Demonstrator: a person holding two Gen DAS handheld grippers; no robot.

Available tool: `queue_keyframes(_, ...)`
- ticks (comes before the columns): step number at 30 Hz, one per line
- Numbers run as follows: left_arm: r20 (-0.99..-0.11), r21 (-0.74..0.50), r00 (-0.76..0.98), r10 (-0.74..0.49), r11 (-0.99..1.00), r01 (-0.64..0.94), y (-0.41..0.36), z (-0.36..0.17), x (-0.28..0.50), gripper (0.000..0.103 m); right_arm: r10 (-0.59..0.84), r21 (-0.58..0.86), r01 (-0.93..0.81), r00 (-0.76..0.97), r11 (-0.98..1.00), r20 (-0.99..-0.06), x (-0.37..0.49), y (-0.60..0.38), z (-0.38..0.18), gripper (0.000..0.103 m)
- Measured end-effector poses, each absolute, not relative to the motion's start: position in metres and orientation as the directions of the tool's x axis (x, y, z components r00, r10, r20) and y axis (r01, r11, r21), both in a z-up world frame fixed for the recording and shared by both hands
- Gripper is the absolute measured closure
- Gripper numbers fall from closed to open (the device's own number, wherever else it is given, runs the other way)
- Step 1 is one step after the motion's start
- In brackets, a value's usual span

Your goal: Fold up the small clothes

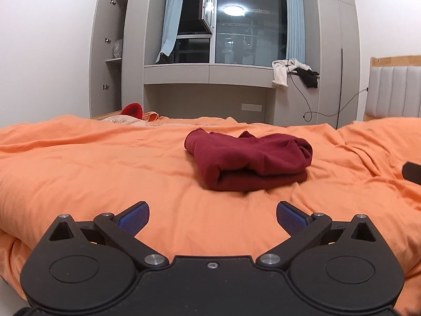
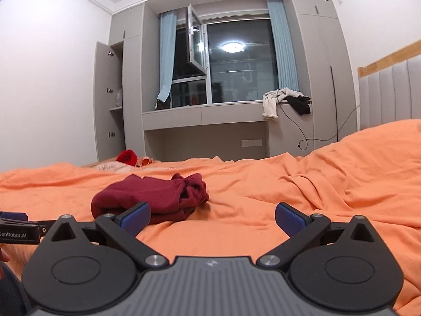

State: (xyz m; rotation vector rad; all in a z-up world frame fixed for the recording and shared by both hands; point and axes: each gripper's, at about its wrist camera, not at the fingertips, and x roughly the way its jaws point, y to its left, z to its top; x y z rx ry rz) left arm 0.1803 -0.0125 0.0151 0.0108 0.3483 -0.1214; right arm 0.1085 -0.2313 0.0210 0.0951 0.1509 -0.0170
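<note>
A dark red garment [image 1: 247,159] lies folded into a small bundle on the orange bedcover [image 1: 92,168]. My left gripper [image 1: 212,217] is open and empty, held low over the cover a short way in front of the bundle. In the right wrist view the same garment [image 2: 152,197] lies ahead and to the left. My right gripper [image 2: 212,217] is open and empty, to the right of the bundle; its left finger [image 2: 135,217] overlaps the bundle's near edge in view. Part of the left gripper [image 2: 18,231] shows at the left edge.
A bright red item [image 1: 133,110] and pale cloth lie at the bed's far edge. Grey wardrobes, a window ledge with white and black clothes [image 1: 294,73] and a hanging cable stand beyond. A padded headboard [image 1: 394,92] is on the right.
</note>
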Motion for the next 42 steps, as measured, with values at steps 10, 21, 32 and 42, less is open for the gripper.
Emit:
queue_keyframes(10,-0.316,-0.031,0.942,-0.113,0.994,0.109,-0.009,0.016,0.178,0.0,0.023,0.062,-0.013,0.986,0.998,-0.166,0.113,-0.216,0.015,0.0)
queue_keyframes(21,-0.316,-0.032,0.942,-0.114,0.993,0.11,-0.01,0.016,0.178,0.0,0.018,0.06,-0.008,0.985,0.998,-0.172,0.114,-0.214,0.013,0.0)
queue_keyframes(32,-0.316,-0.032,0.942,-0.114,0.993,0.109,-0.01,0.016,0.178,0.0,0.021,0.058,-0.01,0.984,0.998,-0.179,0.116,-0.214,0.012,0.0)
queue_keyframes(42,-0.316,-0.032,0.942,-0.114,0.994,0.109,-0.01,0.016,0.178,0.0,0.021,0.058,-0.011,0.984,0.998,-0.179,0.115,-0.214,0.012,0.0)
